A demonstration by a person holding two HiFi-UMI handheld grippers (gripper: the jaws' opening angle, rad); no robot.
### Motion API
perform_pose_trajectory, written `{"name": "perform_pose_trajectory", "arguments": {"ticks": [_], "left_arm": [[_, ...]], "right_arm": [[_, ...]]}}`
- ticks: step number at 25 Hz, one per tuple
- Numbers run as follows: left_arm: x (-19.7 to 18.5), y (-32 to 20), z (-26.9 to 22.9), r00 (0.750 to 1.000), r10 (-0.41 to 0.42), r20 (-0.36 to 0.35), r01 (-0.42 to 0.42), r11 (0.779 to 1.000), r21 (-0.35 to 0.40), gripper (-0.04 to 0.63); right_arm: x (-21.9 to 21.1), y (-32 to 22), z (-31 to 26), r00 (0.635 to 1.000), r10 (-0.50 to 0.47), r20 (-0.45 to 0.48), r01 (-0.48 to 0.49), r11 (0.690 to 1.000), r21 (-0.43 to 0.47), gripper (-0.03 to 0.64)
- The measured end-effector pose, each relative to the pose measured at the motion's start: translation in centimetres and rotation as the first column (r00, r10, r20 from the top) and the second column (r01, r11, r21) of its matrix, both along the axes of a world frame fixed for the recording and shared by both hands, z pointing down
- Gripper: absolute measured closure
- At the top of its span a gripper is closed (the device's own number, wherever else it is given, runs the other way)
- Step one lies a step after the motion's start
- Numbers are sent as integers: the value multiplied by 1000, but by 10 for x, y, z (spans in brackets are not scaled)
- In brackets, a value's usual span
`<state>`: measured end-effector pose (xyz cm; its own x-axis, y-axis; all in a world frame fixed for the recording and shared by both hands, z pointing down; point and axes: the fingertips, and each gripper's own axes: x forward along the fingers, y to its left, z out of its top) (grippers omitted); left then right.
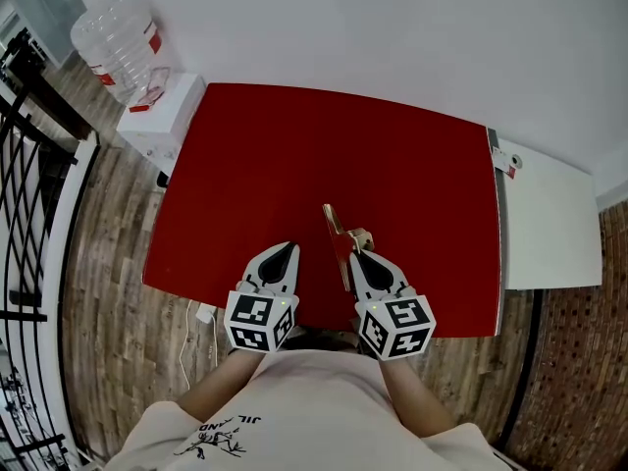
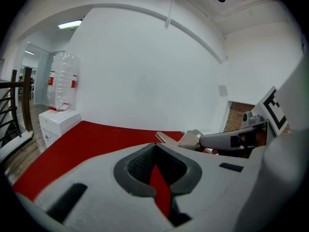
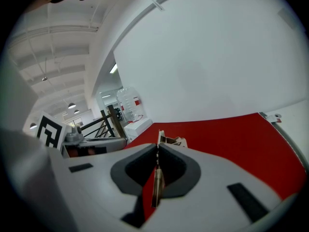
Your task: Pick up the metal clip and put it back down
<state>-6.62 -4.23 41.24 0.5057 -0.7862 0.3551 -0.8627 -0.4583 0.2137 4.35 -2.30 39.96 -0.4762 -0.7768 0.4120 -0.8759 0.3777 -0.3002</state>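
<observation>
Metal clip (image 1: pixel 339 238) sits at about 6 o'clock from the middle of the red table (image 1: pixel 422 165), close to the near edge. It stands on its thin edge, long axis running 12 to 6. Cannot tell if it is clear of the tabletop or touching it.

Right gripper (image 1: pixel 359 256) has it. In the right gripper view the jaws are clamped on the clip's thin plate (image 3: pixel 156 178), seen edge-on, and the rest pokes out toward 12. Left gripper (image 1: pixel 286 251) is at 9 o'clock of the clip, near but apart from it. Its jaws are together with nothing in them, only red table showing behind.

Risks, as a judgement:
- The pinch is on a narrow slick edge, so the clip could pivot or slide out if the hand tilts or jerks.
- The spot is near the table's front edge, so a slip or a sloppy release could send the clip off the table toward 6.
- Letting go above the surface could make it bounce or tip flat.
- The left gripper could knock it if it drifts toward 3.

Water bottle (image 1: pixel 116 39) at 10 o'clock is well apart and poses no risk.
</observation>
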Motion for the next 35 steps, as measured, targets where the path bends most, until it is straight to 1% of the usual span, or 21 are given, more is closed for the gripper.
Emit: {"name": "perform_pose_trajectory", "arguments": {"ticks": [9, 15, 26, 32, 35], "left_arm": [[-2, -20, 11, 1000, 9, 15, -9, 1000, -21, 591], [4, -35, 22, 997, 44, 60, -44, 999, -4, 591], [11, -71, 68, 998, 42, 35, -39, 997, -73, 591], [4, -95, 91, 997, 37, 71, -32, 997, -70, 591], [2, -102, 101, 997, 34, 73, -28, 997, -77, 591]], "right_arm": [[1, -22, 17, 1000, 9, -5, -9, 1000, -30, 601], [3, -39, 39, 1000, 15, 0, -15, 998, -66, 601], [8, -83, 84, 999, 49, 0, -48, 991, -121, 601], [8, -100, 111, 998, 66, 10, -63, 986, -153, 601], [8, -109, 122, 997, 75, 14, -72, 984, -166, 601]]}}
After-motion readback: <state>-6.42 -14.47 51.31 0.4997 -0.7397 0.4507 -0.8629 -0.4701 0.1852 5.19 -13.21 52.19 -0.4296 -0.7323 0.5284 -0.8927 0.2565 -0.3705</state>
